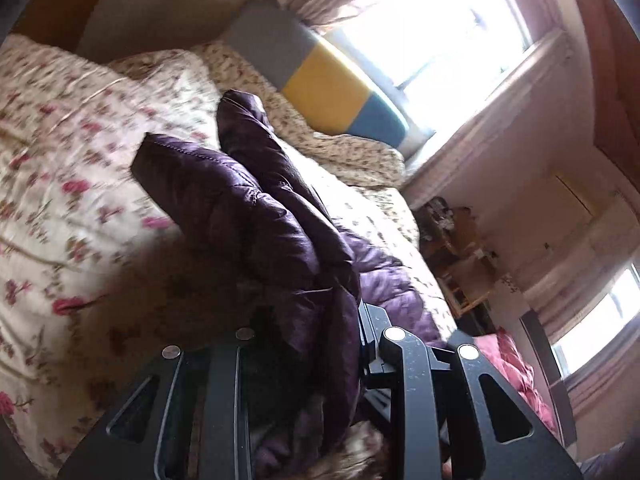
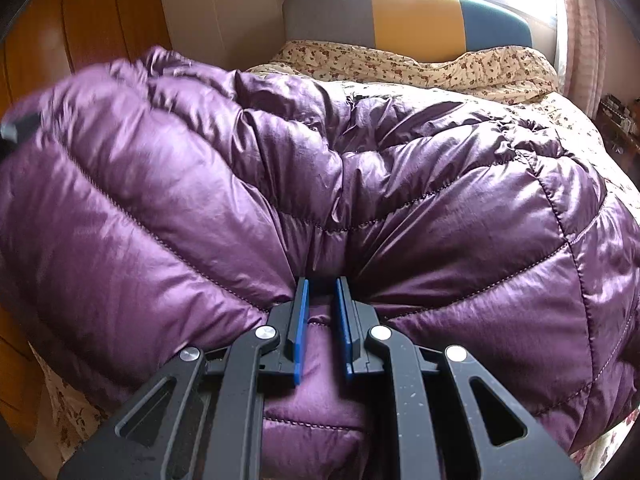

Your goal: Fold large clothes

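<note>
Right gripper (image 2: 322, 292) clenched on purple down jacket (image 2: 360, 184) — left gripper (image 1: 312, 320) pinching a lifted jacket fold above floral bedspread (image 1: 60, 152).

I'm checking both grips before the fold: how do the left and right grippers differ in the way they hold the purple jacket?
The right gripper shows its blue pads, pinched on a puffy quilted fold of the purple jacket; the left gripper has its pads buried in a bunched section. The right gripper's jacket lies spread on the floral bedspread; the left gripper's part rises off it. Both are closed on the same jacket.
</note>
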### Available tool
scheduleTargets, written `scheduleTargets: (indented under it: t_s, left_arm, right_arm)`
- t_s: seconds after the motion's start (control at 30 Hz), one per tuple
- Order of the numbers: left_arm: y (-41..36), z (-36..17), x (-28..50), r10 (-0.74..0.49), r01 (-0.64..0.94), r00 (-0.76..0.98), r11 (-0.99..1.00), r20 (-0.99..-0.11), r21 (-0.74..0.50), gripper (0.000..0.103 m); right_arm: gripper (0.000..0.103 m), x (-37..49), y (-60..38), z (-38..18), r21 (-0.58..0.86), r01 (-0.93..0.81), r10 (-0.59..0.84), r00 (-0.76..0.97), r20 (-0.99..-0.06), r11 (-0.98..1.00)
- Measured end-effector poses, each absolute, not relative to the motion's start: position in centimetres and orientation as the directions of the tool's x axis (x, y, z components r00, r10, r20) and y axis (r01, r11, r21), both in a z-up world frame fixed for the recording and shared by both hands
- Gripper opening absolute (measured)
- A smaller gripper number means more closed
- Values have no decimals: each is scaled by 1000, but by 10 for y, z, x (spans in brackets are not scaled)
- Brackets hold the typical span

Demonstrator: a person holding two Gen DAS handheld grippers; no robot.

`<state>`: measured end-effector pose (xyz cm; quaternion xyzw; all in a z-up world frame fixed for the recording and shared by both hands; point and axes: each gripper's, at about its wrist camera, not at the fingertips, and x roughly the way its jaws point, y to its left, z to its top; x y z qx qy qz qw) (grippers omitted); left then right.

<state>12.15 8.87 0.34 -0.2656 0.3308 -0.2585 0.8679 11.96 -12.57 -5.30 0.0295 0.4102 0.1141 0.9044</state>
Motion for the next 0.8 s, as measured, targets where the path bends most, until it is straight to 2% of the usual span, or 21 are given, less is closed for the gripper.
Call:
scheduleTargets:
  t_s: [0.27,0.4,0.47,0.8]
  left_arm:
    - [31,38,134,-687,386,595,700,-417,-601,27]
    - [3,46,138,-710,431,561,689,-425,-583,27]
    - [-16,47,140,-720,453,537,685,-439,-570,27]
    - [-100,27,158,-723,501,437,690,-535,-523,27]
  right_arm:
    - [15,123,-148,-37,212,-198,289,602,-744,957]
    - [29,113,-173,-19,230,-181,292,617,-731,956]
    - [32,105,-187,-10,223,-163,275,630,-726,961]
    - [33,70,-270,9,172,28,112,655,-747,985]
